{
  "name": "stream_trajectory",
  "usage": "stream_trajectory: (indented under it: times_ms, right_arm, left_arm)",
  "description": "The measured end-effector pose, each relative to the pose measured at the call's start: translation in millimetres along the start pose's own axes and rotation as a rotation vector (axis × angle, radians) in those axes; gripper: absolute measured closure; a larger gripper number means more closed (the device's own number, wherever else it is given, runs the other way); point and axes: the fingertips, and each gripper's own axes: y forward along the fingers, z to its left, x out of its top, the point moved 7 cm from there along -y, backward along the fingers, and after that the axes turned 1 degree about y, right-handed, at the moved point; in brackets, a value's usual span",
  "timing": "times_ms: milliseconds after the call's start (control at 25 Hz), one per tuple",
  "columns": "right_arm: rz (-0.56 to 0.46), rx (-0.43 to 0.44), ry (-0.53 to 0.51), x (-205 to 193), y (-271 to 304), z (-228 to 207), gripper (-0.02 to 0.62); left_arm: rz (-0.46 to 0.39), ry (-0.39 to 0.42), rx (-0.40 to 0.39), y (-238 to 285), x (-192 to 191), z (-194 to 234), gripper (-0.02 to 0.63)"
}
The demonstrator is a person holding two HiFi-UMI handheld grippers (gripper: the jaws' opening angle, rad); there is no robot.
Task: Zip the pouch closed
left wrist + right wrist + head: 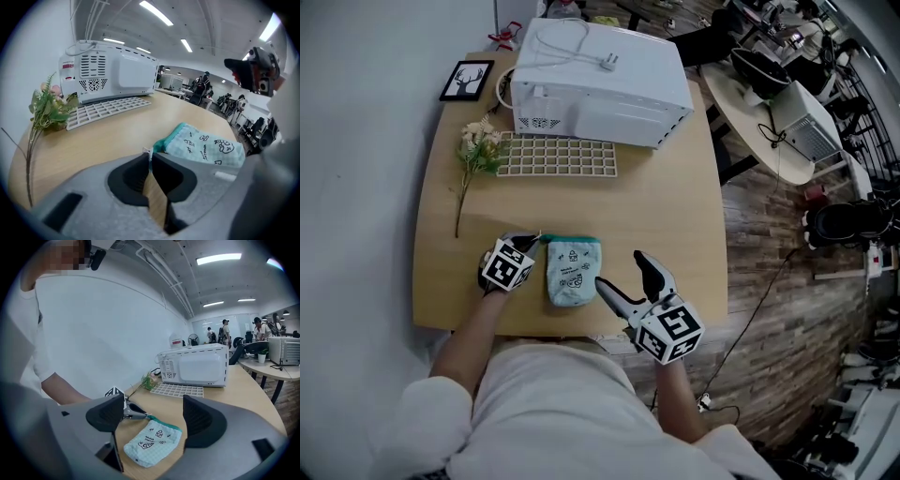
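pinching pouch (pixel 573 272) corner near table (pixel 675 220) edge

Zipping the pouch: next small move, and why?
Likely bring the open right claw onto the pouch's right side and close, steadying it. The left claw is shut on the tab at the teal corner, and nothing else holds the pouch for the pull.

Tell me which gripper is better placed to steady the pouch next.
Right. The right gripper hangs open beside the pouch, free to clamp it; the left gripper is shut on the tab at its teal edge.
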Motion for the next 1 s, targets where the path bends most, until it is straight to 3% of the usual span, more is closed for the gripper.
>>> stream_trajectory:
  times_ms: [280,600,800,1000]
  right_arm:
    - [-0.001,0.036,-0.016,7,11,1,0.218]
    - [-0.035,0.072,-0.042,26,13,4,0.238]
    - [-0.030,0.119,-0.061,31,13,13,0.276]
    - [-0.008,0.171,-0.081,32,15,21,0.311]
  left_arm:
    - [-0.182,-0.002,-0.107,-25,18,-5,0.577]
    - [-0.380,0.185,-0.307,-71,57,-28,0.577]
    - [-0.460,0.242,-0.404,-94,71,-42,0.577]
    - [-0.502,0.225,-0.511,-110,73,-49,0.577]
